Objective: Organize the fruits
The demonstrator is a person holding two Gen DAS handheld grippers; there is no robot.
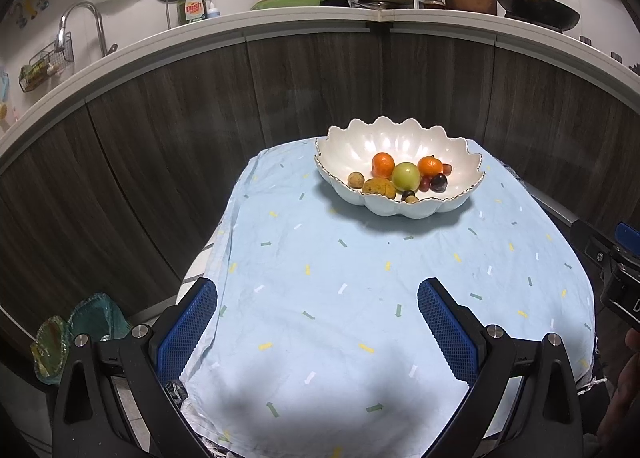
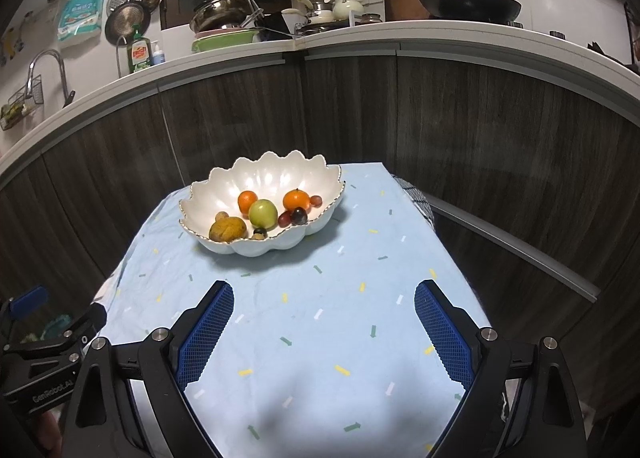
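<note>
A white scalloped bowl (image 1: 360,145) stands at the far side of a small table under a light blue cloth (image 1: 360,298). It holds two oranges (image 1: 383,164), a green apple (image 1: 405,176), a yellow-brown fruit (image 1: 379,188), dark plums (image 1: 439,182) and several small fruits. The bowl also shows in the right wrist view (image 2: 224,185) with the apple (image 2: 263,213) and yellow-brown fruit (image 2: 227,229). My left gripper (image 1: 318,302) is open and empty above the near cloth. My right gripper (image 2: 324,302) is open and empty, well short of the bowl.
Dark wood cabinet fronts (image 1: 312,81) curve behind the table, under a white counter (image 1: 280,17) with dishes, a wok (image 1: 536,9) and a faucet (image 1: 80,23). Green glass plates (image 1: 72,334) lie low at the left. The other gripper's body (image 1: 616,270) is at the right edge.
</note>
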